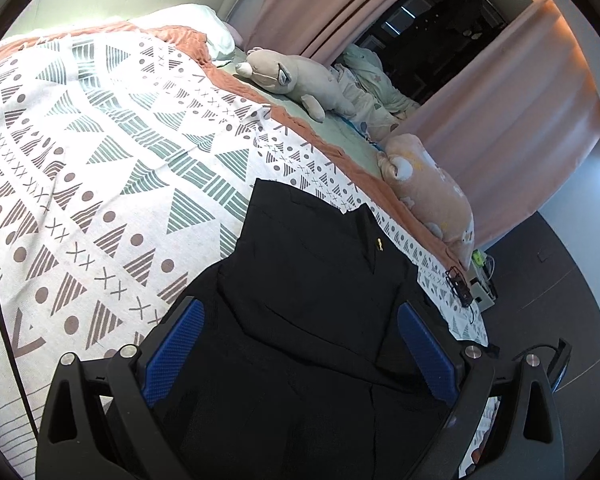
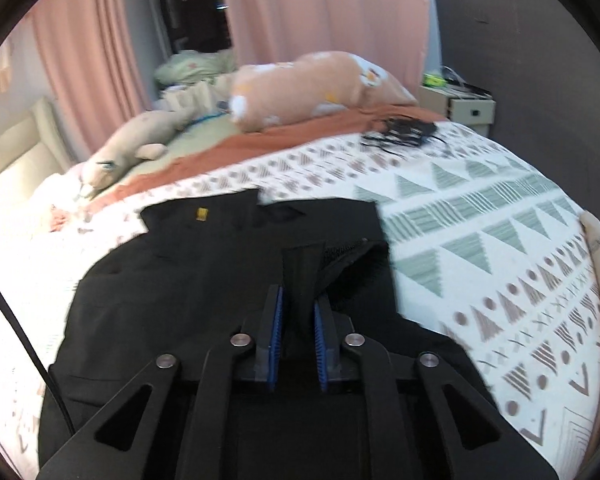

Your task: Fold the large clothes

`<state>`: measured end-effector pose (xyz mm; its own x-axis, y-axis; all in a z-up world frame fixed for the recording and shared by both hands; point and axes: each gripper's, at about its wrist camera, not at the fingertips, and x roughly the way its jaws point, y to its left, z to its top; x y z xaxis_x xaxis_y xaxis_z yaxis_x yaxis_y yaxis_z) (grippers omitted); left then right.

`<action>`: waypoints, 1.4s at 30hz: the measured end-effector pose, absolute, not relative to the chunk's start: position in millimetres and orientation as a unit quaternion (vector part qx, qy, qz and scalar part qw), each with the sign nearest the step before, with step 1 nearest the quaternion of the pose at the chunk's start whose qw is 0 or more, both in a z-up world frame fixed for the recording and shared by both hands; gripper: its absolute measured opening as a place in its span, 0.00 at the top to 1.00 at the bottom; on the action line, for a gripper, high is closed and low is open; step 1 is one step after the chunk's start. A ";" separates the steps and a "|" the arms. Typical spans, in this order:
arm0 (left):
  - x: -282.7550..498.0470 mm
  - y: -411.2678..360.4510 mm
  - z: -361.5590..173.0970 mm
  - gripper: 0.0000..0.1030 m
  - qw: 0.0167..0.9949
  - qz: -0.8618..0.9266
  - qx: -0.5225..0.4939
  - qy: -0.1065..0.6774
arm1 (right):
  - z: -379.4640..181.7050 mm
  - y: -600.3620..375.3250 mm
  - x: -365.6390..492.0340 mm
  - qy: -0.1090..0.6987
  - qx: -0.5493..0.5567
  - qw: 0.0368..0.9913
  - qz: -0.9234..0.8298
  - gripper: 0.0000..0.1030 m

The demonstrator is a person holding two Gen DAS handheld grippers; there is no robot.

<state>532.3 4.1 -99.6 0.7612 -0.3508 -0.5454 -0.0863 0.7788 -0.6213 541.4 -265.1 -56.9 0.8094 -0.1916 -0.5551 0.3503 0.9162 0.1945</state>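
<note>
While the black garment [image 1: 300,280] lies spread across the patterned bedspread [image 1: 100,160], near the bed's foot end, the right claw [image 2: 298,312] is clenched on a raised fold of its dark fabric, the blue pads [image 2: 277,320] pinching the cloth from both sides and lifting it into a little peak above the rest! In the right wrist view the garment [image 2: 220,272] fills the middle of the picture, a small yellow tag or pin [image 2: 201,214] showing near its far edge, though that view is blurred. Over on the other side, the left claw [image 1: 300,344] stands released, jaws wide apart, its blue pads [image 1: 180,344] straddling the garment with the cloth beneath and between them; whether the pads touch it I cannot tell. A tiny gold pin [image 1: 379,245] glints on the lapel-like flap there. The bedspread is white with green and brown triangles, dots and crosses, laid over an orange-brown blanket [image 1: 300,120]. Beyond it, along the far side of the bed, a grey plush animal [image 1: 292,76] lies on its side, and a peach-coloured plush pillow [image 1: 432,192] sits nearer the corner. A small black tangled thing [image 1: 458,284] rests on the bedspread's edge. Pink curtains [image 1: 500,112] hang behind, parted on a dark window, and a small pale bedside cabinet [image 2: 460,108] stands past the corner of the bed
</note>
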 end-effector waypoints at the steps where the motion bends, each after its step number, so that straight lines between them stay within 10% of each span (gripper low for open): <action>1: 532.5 7.3 -100.2 0.03 0.880 -0.074 -0.329 0.335 | -55.2 -260.5 542.7 0.271 0.142 0.942 -0.138 0.95; 27: 523.9 78.7 -114.2 0.03 0.865 0.015 -0.381 0.326 | -47.3 -130.2 624.0 0.301 0.117 0.937 0.133 0.94; 30: 525.3 77.9 -115.0 0.03 0.864 0.016 -0.380 0.330 | -57.3 -142.9 616.7 0.304 0.111 0.938 0.125 0.66; 32: 524.9 73.7 -112.4 0.03 0.866 0.012 -0.376 0.330 | -62.6 -158.1 608.5 0.306 0.117 0.937 0.119 0.23; 42: 484.0 31.1 -58.8 0.03 0.897 -0.047 -0.320 0.301 | -43.0 -239.7 511.8 0.313 0.138 0.939 0.047 0.23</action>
<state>484.0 31.1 -58.8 0.8138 -0.2769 -0.5109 -0.1092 0.7906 -0.6025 511.8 -239.7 -43.0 0.8001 0.1747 -0.5738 -0.0027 0.9577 0.2879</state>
